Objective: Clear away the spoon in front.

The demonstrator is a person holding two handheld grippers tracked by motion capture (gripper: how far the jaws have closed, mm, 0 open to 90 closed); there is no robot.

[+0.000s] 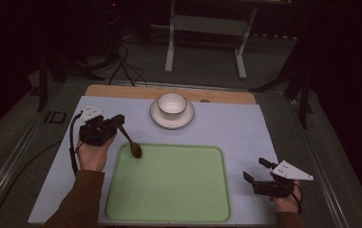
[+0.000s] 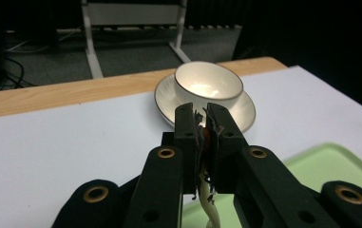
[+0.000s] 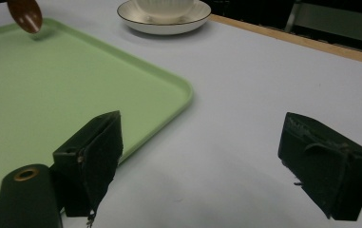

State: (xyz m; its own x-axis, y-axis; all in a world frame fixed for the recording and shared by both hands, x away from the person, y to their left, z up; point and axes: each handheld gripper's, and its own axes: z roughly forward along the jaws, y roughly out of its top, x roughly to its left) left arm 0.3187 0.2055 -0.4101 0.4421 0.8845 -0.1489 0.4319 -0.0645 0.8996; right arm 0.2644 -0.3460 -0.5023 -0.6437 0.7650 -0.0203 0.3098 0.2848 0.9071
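My left gripper (image 1: 119,120) is shut on the handle of a brown wooden spoon (image 1: 131,141), held left of the green tray (image 1: 169,209). The spoon's bowl (image 3: 25,14) hangs over the tray's far left corner. In the left gripper view the jaws pinch the spoon's handle (image 2: 204,142), and the white bowl (image 2: 208,85) on its saucer (image 2: 245,111) stands just beyond. My right gripper (image 1: 255,171) stands open near the table's right front, its jaws wide apart over the pale mat (image 3: 245,95) beside the tray's edge (image 3: 178,90).
The bowl (image 1: 172,104) and saucer (image 1: 162,121) sit at the far middle of the mat, near the wooden table edge (image 1: 121,91). A white frame stand (image 1: 207,28) and cables (image 1: 126,66) lie on the floor beyond the table.
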